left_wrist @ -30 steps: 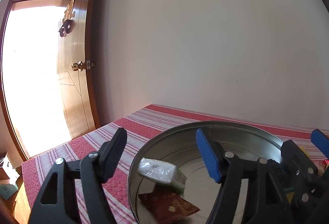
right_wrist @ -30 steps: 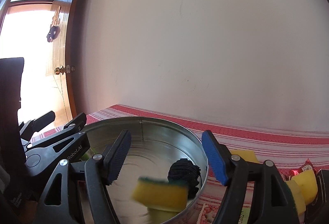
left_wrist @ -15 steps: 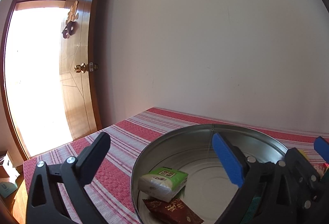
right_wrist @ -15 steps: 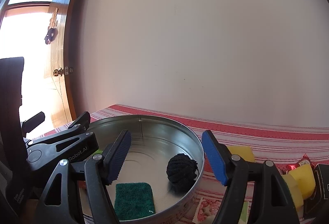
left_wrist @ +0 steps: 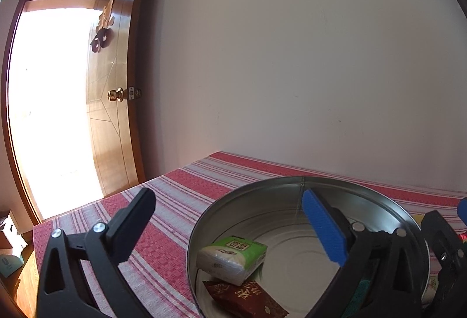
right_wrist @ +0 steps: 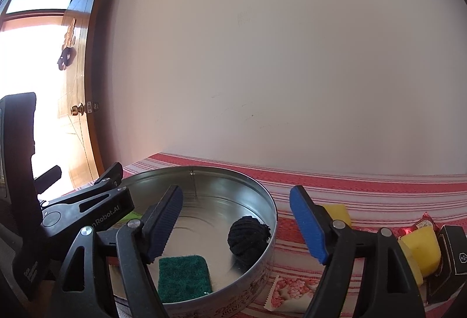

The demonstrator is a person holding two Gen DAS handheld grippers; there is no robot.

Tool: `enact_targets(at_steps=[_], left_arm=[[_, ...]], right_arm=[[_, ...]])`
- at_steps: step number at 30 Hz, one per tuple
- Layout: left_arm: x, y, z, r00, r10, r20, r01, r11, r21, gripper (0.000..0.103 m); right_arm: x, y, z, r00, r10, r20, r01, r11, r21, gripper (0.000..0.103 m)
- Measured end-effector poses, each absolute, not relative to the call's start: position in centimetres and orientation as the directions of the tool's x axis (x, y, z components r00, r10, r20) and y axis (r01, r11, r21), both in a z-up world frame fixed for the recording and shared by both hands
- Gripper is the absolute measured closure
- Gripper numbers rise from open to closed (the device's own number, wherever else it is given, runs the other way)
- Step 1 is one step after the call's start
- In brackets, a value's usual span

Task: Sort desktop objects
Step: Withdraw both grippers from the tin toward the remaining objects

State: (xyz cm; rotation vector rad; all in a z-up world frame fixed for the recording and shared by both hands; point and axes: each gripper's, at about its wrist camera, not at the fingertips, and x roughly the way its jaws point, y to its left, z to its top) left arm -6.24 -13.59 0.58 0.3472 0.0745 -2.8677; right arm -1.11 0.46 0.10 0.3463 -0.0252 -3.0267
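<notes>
Both grippers hang over the round, shallow silver metal tin (right_wrist: 264,218) with nothing between their pads, so the step in hand looks like the pause between one drop and the next pick. The left gripper (left_wrist: 230,226) stands with its jaws spread wide and empty above the tin's left half; the right gripper (right_wrist: 236,218) is likewise parted and empty, one finger over the tin's interior and the other outside its right wall. Inside the tin lie a soft white tissue pack with a green printed top (left_wrist: 232,258), resting against the left wall and partly over a flat, glossy dark red foil sachet with gold lettering (left_wrist: 248,299); toward the near wall sits a rectangular sponge with its coarse green scouring face up (right_wrist: 184,278), and by the right wall a knobbly black ball of wound cord (right_wrist: 248,237). The tin's floor is smooth, ringed and reflective, so light things may slide on it. Outside the tin, to its right on the red-and-white striped woven cloth of the worktop (right_wrist: 364,186), more items wait: a yellow foam sponge block (right_wrist: 421,248), a second yellow piece (right_wrist: 335,211) partly hidden behind the right gripper's finger, a crinkled red wrapper (right_wrist: 423,223), a small black carton with a white emblem (right_wrist: 455,251), and a flat pink-patterned packet (right_wrist: 287,293) lying against the tin's outer wall. The next move likely calls for the right gripper to swing away from the tin toward that cluster; the springy foam should take a firm squeeze, while the flat packet would need its edge caught.
</notes>
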Motion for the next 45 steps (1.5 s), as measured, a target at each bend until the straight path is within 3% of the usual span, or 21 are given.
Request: enact_targets(at_steps=[26,45], left_arm=[[-4.6,-11.1,0.6,-0.95,-0.166,-0.264,0.176,-0.984,-0.013,0.001],[-1.4,-5.6,0.9,-0.969,0.006,-0.248,-0.013,-1.0,0.026,0.001]], right_arm=[[3.2,4.9,0.9,-0.988,0.044,-0.145,-0.043,-0.999,-0.012,0.022],[6.1,12.5,1.0,-0.97,0.21,-0.119,-0.208,-0.978,-0.024,0.022]])
